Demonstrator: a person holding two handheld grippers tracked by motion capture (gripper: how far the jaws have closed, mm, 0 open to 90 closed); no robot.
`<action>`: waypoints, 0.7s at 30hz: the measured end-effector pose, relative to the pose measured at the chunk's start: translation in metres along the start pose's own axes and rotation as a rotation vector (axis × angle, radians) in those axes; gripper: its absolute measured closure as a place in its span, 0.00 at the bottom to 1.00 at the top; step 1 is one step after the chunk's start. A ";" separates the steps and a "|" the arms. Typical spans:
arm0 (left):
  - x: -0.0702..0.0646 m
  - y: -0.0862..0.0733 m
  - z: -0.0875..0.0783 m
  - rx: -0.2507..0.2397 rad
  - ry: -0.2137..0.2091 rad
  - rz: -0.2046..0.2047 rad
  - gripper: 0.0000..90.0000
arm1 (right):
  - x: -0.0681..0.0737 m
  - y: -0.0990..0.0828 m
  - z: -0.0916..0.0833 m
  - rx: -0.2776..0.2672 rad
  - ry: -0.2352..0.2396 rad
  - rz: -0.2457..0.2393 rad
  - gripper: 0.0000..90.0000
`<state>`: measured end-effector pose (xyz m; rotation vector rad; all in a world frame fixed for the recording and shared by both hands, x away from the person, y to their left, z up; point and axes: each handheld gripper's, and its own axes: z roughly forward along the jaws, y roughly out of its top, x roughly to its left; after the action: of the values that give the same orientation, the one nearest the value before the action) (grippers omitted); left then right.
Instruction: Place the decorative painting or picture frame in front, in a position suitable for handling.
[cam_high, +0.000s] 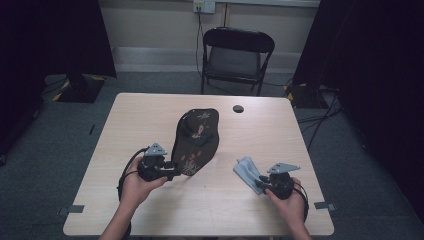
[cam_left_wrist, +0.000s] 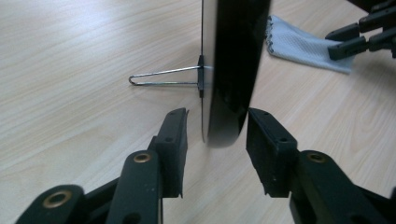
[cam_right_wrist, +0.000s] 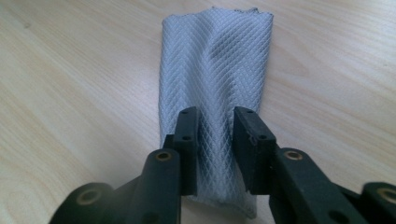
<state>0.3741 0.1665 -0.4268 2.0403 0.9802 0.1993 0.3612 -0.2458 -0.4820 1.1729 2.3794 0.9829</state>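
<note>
Left gripper jaws apart, mirror edge between, pads not touching. Mirror upright on wire stand, mid-table; may tip if bumped. Right gripper jaws narrow, loose over cloth.

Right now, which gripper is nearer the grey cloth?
Right. The right gripper has its jaws astride the grey cloth, which lies flat on the table. The left gripper sits well off to the side, jaws around the black board's edge.
</note>
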 end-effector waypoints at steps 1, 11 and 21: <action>0.001 0.001 0.002 -0.007 -0.006 -0.010 0.65 | -0.001 0.000 0.000 -0.011 -0.005 0.014 0.74; 0.000 0.005 0.006 0.005 0.025 -0.007 0.87 | -0.003 0.001 -0.006 -0.045 -0.047 0.027 0.60; 0.002 0.011 0.015 -0.004 0.022 -0.005 0.87 | 0.003 0.007 0.000 -0.041 -0.046 -0.004 0.56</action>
<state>0.3882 0.1547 -0.4281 2.0359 0.9976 0.2207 0.3636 -0.2403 -0.4774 1.1632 2.3142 0.9887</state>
